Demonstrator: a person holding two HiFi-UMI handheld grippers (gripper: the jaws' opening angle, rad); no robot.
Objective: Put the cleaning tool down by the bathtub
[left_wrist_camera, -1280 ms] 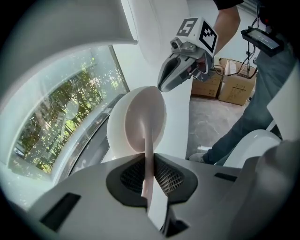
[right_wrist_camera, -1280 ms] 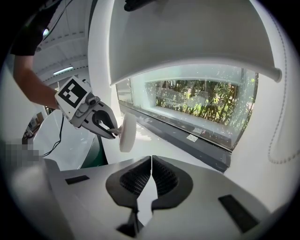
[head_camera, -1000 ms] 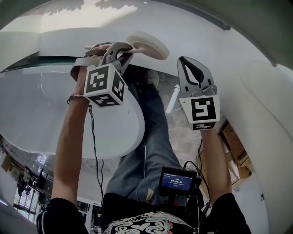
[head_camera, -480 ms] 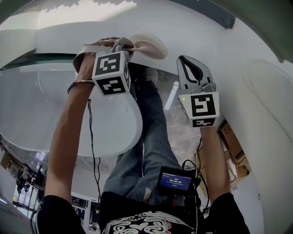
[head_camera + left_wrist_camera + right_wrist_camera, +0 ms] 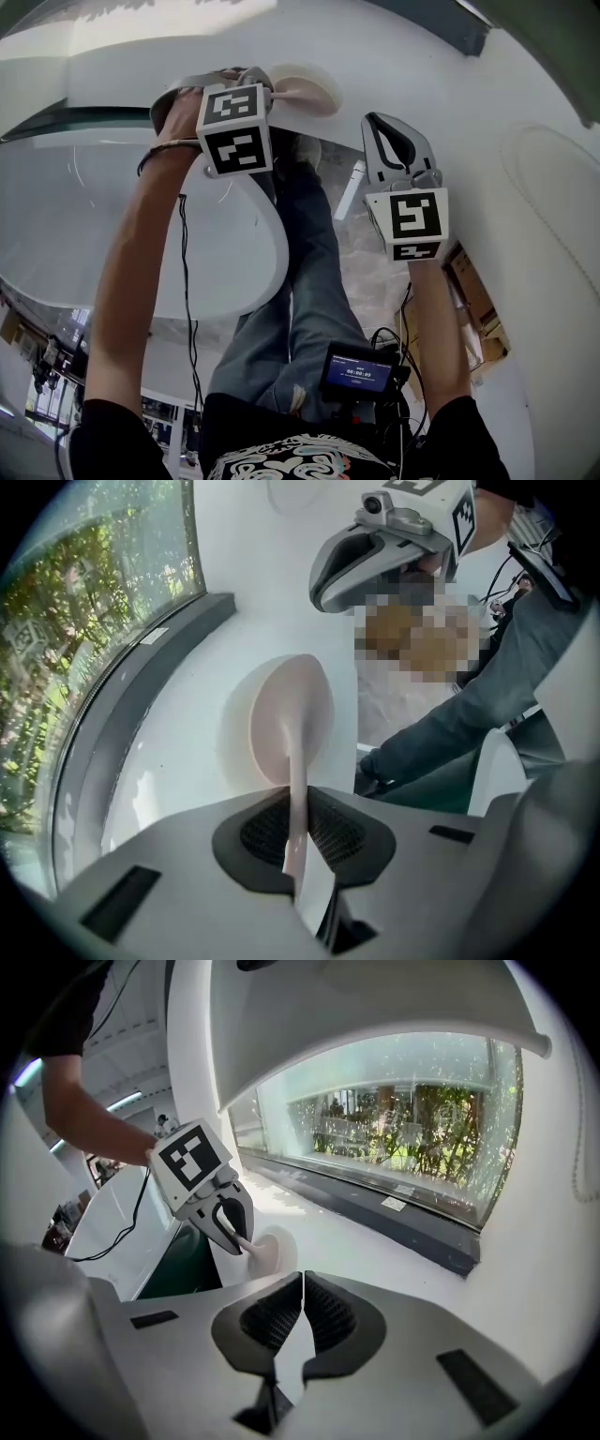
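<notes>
**Tool held over the ledge, not yet let go**

The left gripper (image 5: 298,850) pinches the slim handle of a pale pink cleaning tool with a round, flat head (image 5: 291,714). Its dark ribbed pads are closed on the handle, and the head sticks out ahead of the jaws. The head hangs over the smooth white ledge (image 5: 178,752) that runs between the large white oval bathtub (image 5: 274,253) and the curved glass window (image 5: 94,621). No view shows whether the head already rests on that surface. The right gripper (image 5: 302,1321) is off to the side, its jaws pressed together with nothing between them.

The likely trouble lies in the release. If the jaws part while the head is clear of the ledge, the light tool could bounce or skid on the glossy white surface, then slide off the edge toward the person's legs or tip into the tub. The grip is on a thin handle far from the head, so a tilt of the wrist could swing the head sideways before it lands.
</notes>
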